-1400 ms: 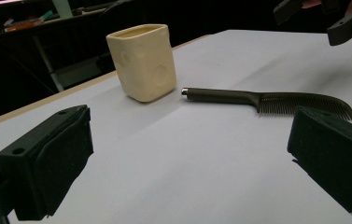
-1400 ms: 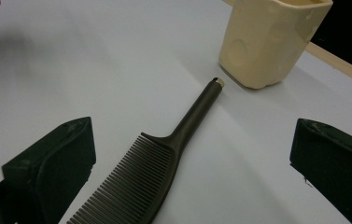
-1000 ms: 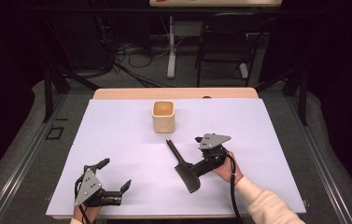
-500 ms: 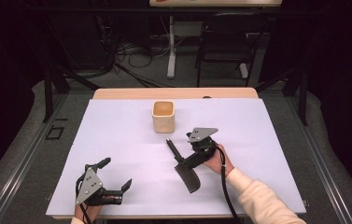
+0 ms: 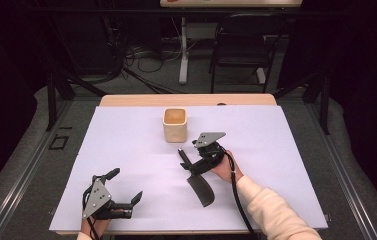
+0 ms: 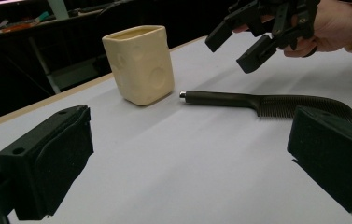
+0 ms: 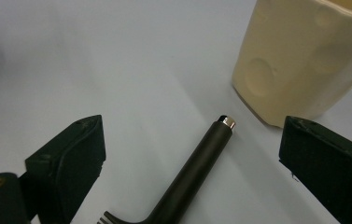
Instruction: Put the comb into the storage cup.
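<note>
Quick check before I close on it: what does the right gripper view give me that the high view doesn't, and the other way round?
Right gripper view alone: the comb handle's silver end cap close up, lying between the open jaws, pads not touching it, and the dimples on the cup's wall. High view alone: the comb's toothed blade, the left gripper resting open near the table's front edge, and the cup's open top. Both: the comb, the cream cup and the right gripper, whose jaws have just been closing.

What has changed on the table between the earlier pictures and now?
The right gripper moved left over the comb's handle; its jaws have just been closing, with the handle between them but not yet pinched. The comb, the cup and the left gripper stayed in place.
</note>
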The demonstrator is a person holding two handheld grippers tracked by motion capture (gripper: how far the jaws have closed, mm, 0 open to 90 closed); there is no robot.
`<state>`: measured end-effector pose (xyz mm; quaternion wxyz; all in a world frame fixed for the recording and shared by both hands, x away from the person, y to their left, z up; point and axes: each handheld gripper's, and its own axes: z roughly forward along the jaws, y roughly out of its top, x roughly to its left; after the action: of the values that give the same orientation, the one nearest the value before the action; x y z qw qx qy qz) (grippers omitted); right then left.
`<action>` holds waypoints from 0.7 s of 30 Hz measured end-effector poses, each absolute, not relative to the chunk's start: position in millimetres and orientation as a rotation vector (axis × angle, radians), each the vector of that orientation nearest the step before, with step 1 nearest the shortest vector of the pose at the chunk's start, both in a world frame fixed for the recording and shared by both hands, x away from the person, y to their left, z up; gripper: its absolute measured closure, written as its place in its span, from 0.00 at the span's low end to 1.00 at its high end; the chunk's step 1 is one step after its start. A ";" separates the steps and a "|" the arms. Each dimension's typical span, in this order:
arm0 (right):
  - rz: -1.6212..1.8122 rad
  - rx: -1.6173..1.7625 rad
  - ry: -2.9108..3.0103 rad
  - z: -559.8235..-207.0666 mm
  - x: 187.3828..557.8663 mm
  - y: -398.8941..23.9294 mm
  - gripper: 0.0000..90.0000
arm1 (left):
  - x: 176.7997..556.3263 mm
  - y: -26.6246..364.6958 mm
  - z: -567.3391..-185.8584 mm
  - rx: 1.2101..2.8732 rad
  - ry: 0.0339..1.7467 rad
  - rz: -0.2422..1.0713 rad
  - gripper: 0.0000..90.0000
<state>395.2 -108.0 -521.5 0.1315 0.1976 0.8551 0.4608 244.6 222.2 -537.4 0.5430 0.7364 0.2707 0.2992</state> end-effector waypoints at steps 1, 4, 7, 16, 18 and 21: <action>1.344 0.572 2.484 -521.2 395.9 -107.2 0.19 | 244.6 222.2 -537.4 1.748 0.643 0.710 0.00; 1.328 0.574 2.477 -521.2 397.8 -104.9 0.27 | 244.7 222.3 -537.3 1.748 0.639 0.706 0.00; 1.301 0.578 2.478 -521.1 404.2 -101.0 0.54 | 244.2 221.0 -536.5 1.753 0.633 0.714 0.00; 1.256 0.517 2.521 -521.0 417.2 -88.0 0.99 | 244.9 221.8 -537.0 1.754 0.638 0.717 0.00; 1.214 0.488 2.536 -520.8 418.3 -82.3 1.00 | 245.0 221.6 -537.0 1.756 0.638 0.715 0.00; 1.184 0.468 2.546 -521.5 420.5 -74.0 1.00 | 244.8 221.6 -536.8 1.753 0.635 0.717 0.00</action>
<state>420.5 -74.0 -521.5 0.1469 0.1626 0.8848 0.4112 244.8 221.6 -536.8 0.5414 0.7377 0.2675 0.3020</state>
